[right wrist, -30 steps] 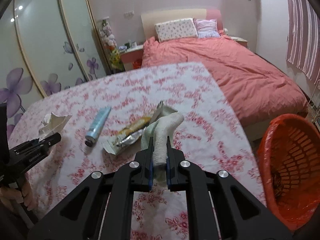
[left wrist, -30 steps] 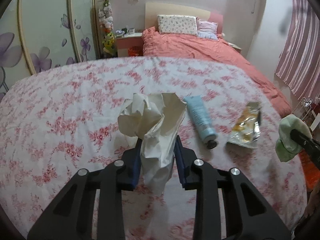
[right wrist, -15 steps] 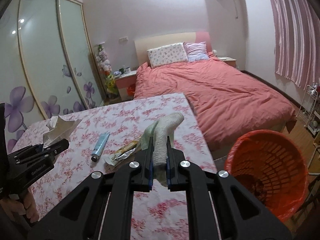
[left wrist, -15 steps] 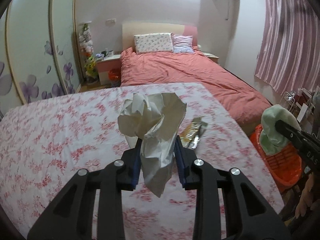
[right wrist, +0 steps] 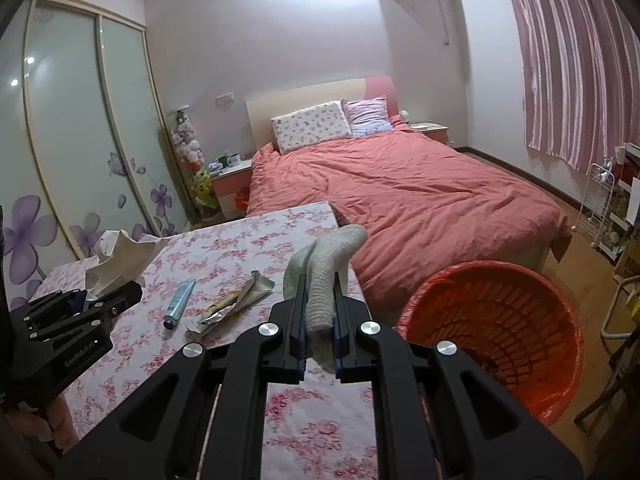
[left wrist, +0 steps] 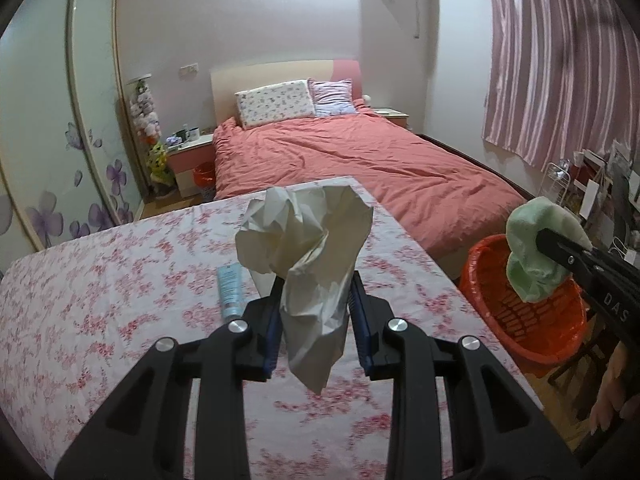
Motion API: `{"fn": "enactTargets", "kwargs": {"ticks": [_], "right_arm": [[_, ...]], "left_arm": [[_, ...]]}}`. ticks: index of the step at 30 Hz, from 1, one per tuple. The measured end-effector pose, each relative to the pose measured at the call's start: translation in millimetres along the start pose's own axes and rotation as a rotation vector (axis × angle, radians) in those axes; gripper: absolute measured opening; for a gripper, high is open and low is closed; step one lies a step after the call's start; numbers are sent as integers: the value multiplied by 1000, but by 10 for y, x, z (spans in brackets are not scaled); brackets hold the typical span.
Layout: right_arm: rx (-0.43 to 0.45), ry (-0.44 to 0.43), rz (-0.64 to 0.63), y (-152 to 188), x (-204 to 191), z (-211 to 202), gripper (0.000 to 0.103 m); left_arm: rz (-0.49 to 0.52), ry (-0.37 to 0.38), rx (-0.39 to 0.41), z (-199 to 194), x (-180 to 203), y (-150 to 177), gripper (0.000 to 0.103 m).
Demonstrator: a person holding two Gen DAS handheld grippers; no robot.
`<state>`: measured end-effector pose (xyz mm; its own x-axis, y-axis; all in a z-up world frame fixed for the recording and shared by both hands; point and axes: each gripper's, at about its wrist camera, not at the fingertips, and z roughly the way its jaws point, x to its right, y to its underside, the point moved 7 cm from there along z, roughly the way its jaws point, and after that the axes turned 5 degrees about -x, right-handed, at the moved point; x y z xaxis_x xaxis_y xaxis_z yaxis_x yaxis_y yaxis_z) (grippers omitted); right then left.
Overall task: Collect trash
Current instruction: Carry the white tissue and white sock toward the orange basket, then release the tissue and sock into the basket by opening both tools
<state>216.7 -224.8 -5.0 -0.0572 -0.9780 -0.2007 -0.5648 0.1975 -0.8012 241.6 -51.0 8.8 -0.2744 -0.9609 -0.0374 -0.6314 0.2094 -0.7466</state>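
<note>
The left gripper (left wrist: 314, 300) is clamped on a crumpled paper (left wrist: 308, 240), held above the flowered table (left wrist: 120, 280). The right gripper (right wrist: 320, 300) is clamped on a pale green sock (right wrist: 326, 272), near the table's right edge. The orange basket (right wrist: 496, 320) stands on the floor right of the table. A blue tube (right wrist: 180, 298) and a foil wrapper (right wrist: 232, 306) lie on the table, just beside each other.
</note>
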Motion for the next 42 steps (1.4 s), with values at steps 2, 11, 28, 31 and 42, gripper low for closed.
{"fn": "enactTargets", "kwargs": {"ticks": [2, 11, 28, 31, 42], "right_arm": [[8, 7, 10, -1, 81, -33, 10], [36, 45, 61, 15, 468, -167, 10], [43, 143, 206, 145, 1388, -196, 10], [37, 157, 231, 139, 1536, -138, 10], [-40, 158, 316, 284, 1901, 217, 37]], "left_arm": [[11, 9, 0, -5, 99, -6, 31], [63, 75, -7, 60, 595, -22, 31], [182, 274, -71, 511, 1960, 15, 31], [203, 313, -96, 668, 2231, 41, 32], [220, 323, -171, 1213, 2458, 161, 58]]}}
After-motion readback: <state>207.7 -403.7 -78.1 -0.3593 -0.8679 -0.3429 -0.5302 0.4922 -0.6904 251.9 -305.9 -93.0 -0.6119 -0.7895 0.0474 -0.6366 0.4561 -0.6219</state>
